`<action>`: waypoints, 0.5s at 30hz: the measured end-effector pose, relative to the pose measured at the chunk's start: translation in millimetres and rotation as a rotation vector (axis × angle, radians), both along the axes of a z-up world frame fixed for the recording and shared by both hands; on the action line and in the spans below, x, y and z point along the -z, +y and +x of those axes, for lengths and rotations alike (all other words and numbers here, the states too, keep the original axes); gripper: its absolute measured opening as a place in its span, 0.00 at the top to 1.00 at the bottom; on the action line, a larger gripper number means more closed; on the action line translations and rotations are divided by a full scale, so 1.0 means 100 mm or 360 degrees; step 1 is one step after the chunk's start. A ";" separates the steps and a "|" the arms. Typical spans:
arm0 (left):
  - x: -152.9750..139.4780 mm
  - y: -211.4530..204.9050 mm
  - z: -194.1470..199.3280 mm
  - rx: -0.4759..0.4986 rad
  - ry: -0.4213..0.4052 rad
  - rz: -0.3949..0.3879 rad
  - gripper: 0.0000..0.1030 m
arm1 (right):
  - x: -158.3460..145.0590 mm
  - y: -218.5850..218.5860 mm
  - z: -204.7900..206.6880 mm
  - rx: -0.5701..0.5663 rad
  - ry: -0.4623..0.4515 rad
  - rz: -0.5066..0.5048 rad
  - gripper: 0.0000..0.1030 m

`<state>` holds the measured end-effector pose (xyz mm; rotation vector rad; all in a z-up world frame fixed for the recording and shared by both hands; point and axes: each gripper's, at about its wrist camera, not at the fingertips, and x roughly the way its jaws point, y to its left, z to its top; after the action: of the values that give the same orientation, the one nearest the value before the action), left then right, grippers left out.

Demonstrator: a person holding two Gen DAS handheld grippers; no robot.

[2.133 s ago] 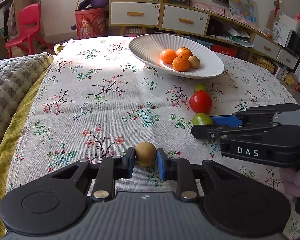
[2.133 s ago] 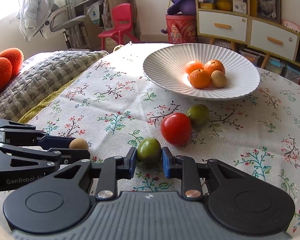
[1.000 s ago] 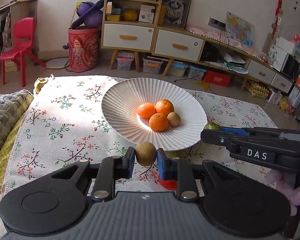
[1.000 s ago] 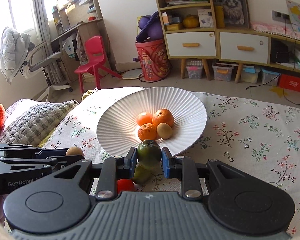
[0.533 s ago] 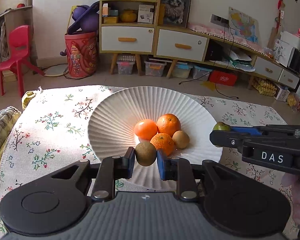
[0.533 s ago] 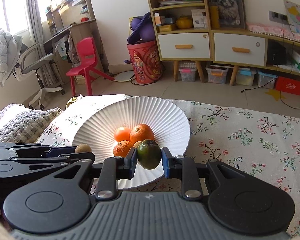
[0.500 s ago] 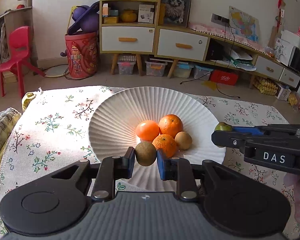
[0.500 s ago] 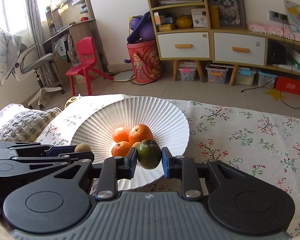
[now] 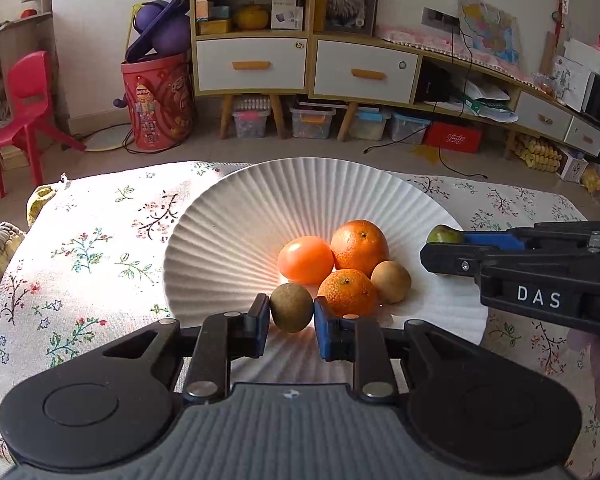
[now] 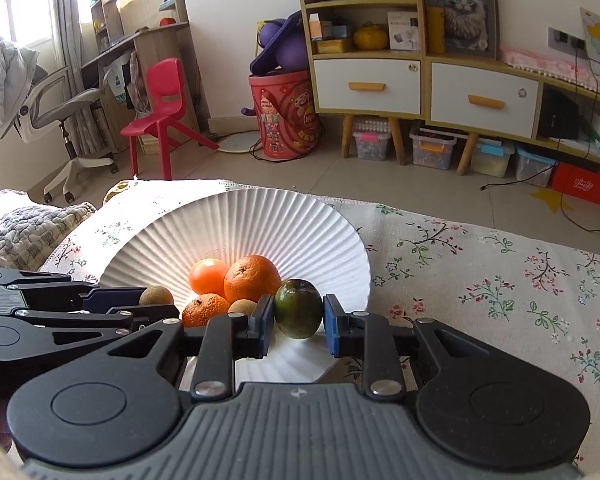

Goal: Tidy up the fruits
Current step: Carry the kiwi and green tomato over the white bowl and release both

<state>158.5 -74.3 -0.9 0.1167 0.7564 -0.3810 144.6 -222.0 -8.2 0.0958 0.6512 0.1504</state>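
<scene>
The left gripper (image 9: 291,314) is level over the near rim of the white ribbed plate (image 9: 236,248), its fingers (image 9: 259,318) clenched on a small brown fruit (image 9: 291,313) at 6 o'clock of the pile. The right gripper (image 10: 299,315) comes in at the plate's 4 o'clock rim, fingers (image 10: 266,318) grasping a dark green fruit (image 10: 298,314).

In the plate lie a smooth orange-red fruit (image 9: 305,254), a large orange (image 9: 359,242), a smaller orange (image 9: 347,293) and another brown fruit (image 9: 391,282), all touching. The plate's 9 o'clock half is bare, and the floral cloth (image 9: 88,248) spreads wide toward 9 o'clock; a grey knit blanket (image 10: 28,226) sits at the surface's left edge.

Compared with half a second ago, both grippers have moved a little further in over the plate, each fruit still gripped and now just beside the pile.
</scene>
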 end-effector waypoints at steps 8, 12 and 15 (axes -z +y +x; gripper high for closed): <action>-0.01 0.00 0.02 0.0006 -0.0003 -0.0003 0.92 | 0.00 0.02 0.00 -0.0003 -0.0001 0.0010 0.75; -0.06 0.01 -0.02 -0.0002 -0.0015 -0.0027 0.86 | -0.04 -0.01 -0.03 0.0006 -0.0007 0.0041 0.67; -0.10 0.02 -0.09 -0.0007 -0.0026 -0.0038 0.77 | -0.07 -0.02 -0.08 0.0014 -0.0002 0.0053 0.62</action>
<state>149.7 -72.3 8.9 0.0955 0.7359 -0.3845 136.9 -223.7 -0.9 0.1303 0.6468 0.1528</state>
